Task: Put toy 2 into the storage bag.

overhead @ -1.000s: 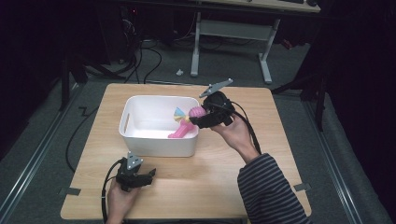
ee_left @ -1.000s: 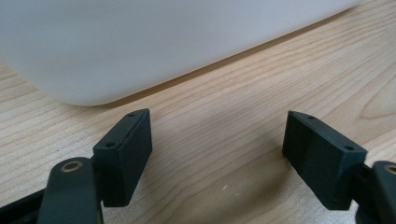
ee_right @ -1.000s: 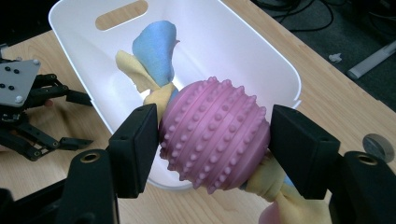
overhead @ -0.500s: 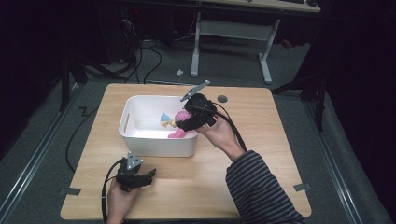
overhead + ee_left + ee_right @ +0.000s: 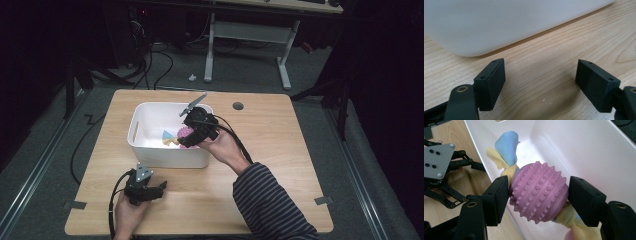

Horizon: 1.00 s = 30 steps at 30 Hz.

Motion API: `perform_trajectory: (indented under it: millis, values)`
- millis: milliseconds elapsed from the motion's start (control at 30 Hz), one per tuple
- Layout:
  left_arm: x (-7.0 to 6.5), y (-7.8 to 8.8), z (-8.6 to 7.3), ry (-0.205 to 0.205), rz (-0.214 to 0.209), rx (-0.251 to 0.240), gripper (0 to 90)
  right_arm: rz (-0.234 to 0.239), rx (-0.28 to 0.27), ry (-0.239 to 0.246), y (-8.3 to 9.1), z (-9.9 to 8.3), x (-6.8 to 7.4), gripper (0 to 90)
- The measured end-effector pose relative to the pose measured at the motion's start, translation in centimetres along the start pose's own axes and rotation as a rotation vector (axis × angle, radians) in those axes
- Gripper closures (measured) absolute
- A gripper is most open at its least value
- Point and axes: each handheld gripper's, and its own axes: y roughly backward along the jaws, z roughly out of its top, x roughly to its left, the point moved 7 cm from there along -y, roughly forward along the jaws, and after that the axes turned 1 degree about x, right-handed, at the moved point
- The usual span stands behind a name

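A pink studded ball toy (image 5: 539, 186) with blue and yellow fabric tails (image 5: 506, 147) is clamped between the jaws of my right gripper (image 5: 538, 201), which is shut on it. In the high view the toy (image 5: 183, 133) hangs inside the white bin (image 5: 136, 131), near its right wall, with the right gripper (image 5: 190, 136) reaching in from the right. My left gripper (image 5: 159, 188) rests on the table in front of the bin. Its jaws (image 5: 540, 85) stand wide open with bare wood between them, and the bin's wall (image 5: 499, 22) is just ahead.
The wooden table (image 5: 280, 150) has free room to the right of the bin and along its front edge. A round cable hole (image 5: 238, 106) sits near the back. The left gripper (image 5: 441, 172) lies just outside the bin's near wall (image 5: 484, 152).
The right hand has carried the toy leftward and down, from above the bin's right rim to inside the bin. The left gripper has stayed put.
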Motion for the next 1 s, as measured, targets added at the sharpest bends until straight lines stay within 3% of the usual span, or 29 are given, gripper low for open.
perform_trajectory:
  millis: [500,600,700,1000]
  values:
    - [0.0,0.0,0.0,0.002,0.000,-0.002,24.5,0.009,-0.003,-0.004,-0.3,-0.2,0.2,33.0]
    - [0.0,0.0,0.0,0.002,0.001,-0.002,24.5,0.015,-0.028,-0.023,0.2,0.0,0.0,29.0]
    - [0.0,0.0,0.0,0.001,0.001,-0.003,24.5,-0.018,-0.047,-0.023,0.9,-0.1,-0.1,27.7]
    - [0.0,0.0,0.0,0.002,0.002,-0.004,24.5,-0.079,-0.135,-0.039,4.4,-1.8,-1.0,31.0]
